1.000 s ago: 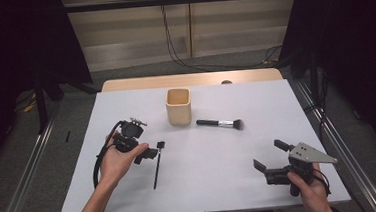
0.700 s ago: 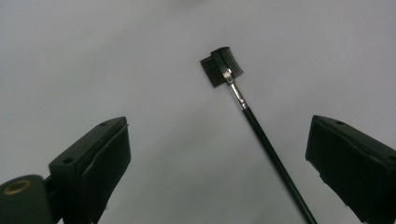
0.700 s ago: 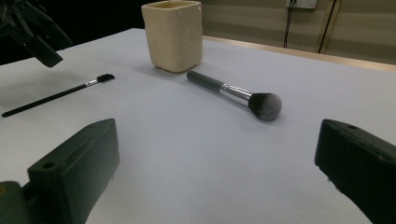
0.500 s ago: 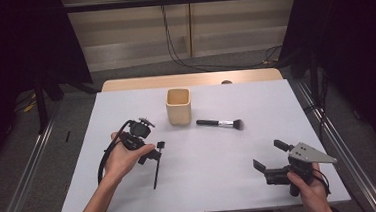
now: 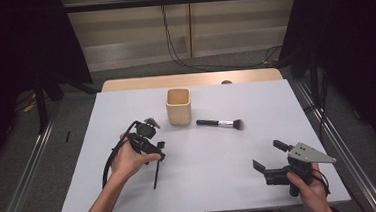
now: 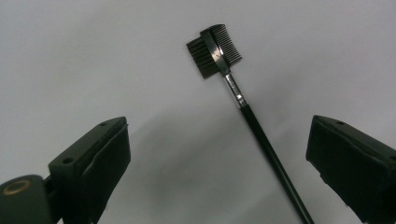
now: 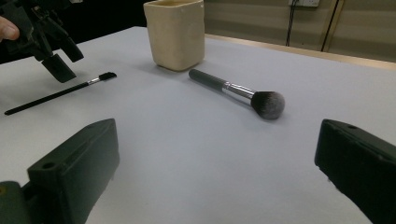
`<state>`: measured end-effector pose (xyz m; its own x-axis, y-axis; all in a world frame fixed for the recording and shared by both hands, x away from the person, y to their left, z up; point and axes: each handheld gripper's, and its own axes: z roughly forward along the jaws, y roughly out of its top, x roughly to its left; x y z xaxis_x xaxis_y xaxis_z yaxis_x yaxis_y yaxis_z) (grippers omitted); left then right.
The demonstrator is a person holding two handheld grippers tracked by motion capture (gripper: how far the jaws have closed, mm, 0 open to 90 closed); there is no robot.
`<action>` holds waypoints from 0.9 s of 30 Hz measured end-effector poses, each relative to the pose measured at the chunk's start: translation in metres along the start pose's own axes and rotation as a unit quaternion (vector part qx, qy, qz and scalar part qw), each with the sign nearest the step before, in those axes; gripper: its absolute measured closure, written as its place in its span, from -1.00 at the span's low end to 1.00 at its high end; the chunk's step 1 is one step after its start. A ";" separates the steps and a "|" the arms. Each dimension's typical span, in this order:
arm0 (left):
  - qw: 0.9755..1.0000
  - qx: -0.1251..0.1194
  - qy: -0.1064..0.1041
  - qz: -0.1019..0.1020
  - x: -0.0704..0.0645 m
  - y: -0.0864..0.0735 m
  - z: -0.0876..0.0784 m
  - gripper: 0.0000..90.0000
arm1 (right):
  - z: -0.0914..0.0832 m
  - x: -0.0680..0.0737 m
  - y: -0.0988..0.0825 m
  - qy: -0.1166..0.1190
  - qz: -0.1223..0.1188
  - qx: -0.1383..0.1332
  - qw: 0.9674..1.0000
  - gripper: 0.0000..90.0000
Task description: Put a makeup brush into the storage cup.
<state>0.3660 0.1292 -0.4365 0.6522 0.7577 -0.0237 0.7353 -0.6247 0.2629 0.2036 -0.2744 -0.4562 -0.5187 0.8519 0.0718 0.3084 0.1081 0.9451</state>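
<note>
1. Left gripper (image 5: 151,147) hovers over the brow comb (image 6: 243,100), jaws spread wide either side of its thin handle.
2. Comb lies flat on the bench (image 5: 220,159).
3. Right gripper (image 5: 272,156) waits apart, jaws spread.

Both forearms are bare, no sleeves showing. The left gripper (image 5: 155,149) is a black, knobbly tool with a thick black cable looping off it past the wrist. Its fingers (image 6: 95,161) are blocky black plastic with matte pads, a small screw hole in each top face and a brass-coloured ring near the base. The right gripper (image 5: 271,157) is also black, topped with a grey three-cornered plate dotted with small holes.
</note>
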 end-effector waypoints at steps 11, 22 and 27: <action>0.999 0.032 0.005 0.016 -0.007 0.002 0.015 -0.51 | -0.001 -0.001 0.000 0.002 0.000 0.002 1.000 -1.00; 0.999 0.036 0.004 -0.020 -0.008 0.001 0.014 -0.23 | -0.001 0.000 0.000 0.004 0.000 0.002 1.000 -1.00; 0.999 0.043 0.003 -0.024 -0.007 0.002 0.012 0.10 | -0.001 0.000 0.000 0.003 0.000 0.003 1.000 -1.00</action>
<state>0.3647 0.1204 -0.4474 0.6148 0.7881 -0.0291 0.7792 -0.6013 0.1770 0.2029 -0.2749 -0.4564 -0.5233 0.8489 0.0745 0.3131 0.1103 0.9433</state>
